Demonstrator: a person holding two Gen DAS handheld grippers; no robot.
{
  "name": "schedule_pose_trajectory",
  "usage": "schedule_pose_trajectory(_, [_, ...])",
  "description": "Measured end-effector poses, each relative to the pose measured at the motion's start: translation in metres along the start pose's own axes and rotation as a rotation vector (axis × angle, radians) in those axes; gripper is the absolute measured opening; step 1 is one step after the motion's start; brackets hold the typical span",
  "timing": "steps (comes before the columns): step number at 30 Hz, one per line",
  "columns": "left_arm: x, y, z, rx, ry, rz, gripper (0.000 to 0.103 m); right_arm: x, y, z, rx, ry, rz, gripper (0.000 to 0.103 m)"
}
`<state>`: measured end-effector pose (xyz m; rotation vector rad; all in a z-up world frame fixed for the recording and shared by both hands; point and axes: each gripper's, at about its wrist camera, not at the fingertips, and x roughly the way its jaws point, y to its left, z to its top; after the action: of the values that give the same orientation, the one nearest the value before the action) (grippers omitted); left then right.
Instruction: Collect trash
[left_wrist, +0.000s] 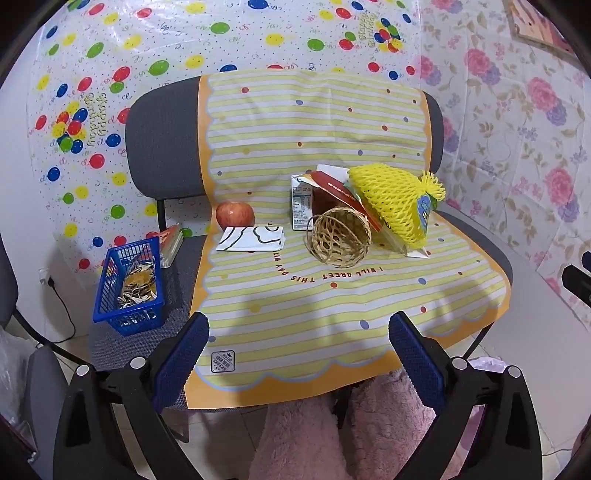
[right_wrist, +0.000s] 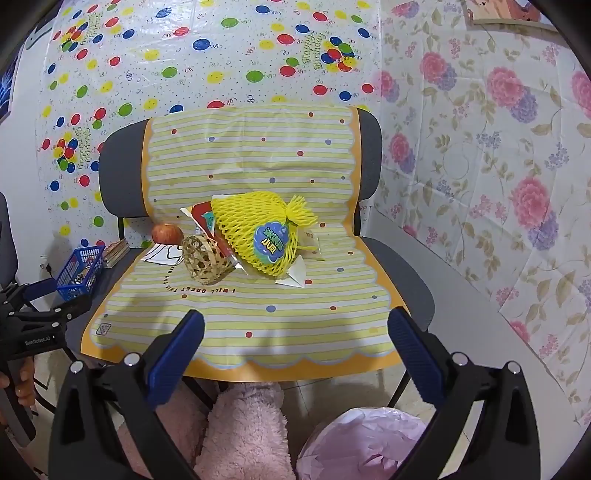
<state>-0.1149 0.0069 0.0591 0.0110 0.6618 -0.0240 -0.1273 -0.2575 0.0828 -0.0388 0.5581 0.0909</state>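
Both claws, the left gripper (left_wrist: 299, 328) and right gripper (right_wrist: 295, 326), are wide open and hold nothing, while the yellow foam net (right_wrist: 255, 232), middle of the picture, looks light and squishy, so grab its tied tuft (right_wrist: 301, 214).

Right gripper (right_wrist: 295, 332) wide open above chair; yellow foam net (right_wrist: 255, 232) ahead.

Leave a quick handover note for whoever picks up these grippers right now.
Left hand-held gripper: open, empty. Right hand-held gripper: open, empty.
On the chair's striped sheet: yellow foam net, red-and-white wrappers, small carton, folded paper, tipped wicker basket, apple.
Pink-lined bin sits below the right gripper.
Done: nothing visibly collected.
Left: all of the trash.
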Motion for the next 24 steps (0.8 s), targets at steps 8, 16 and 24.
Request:
schedule_pose_trajectory(8, [0.0043, 0.0041, 0.0003, -0.007, 0.005, 0.003, 0.097, 0.0019, -0.0015, -0.0002, 0.004, 0.002, 0.002, 0.097])
schedule_pose_trajectory(16, [0.0049, 0.0031, -0.0008, -0.006, 0.006, 0.006, 0.097, 0.0035, -0.001, -0.0015, 0.014, 0.003, 0.008, 0.097])
schedule_pose_trajectory(24, [0.0068, 0.0036, -0.0033, -0.008, 0.012, 0.012, 0.097, 0.0036, 0.0018, -0.0027, 0.002, 0.01, 0.005, 0.097])
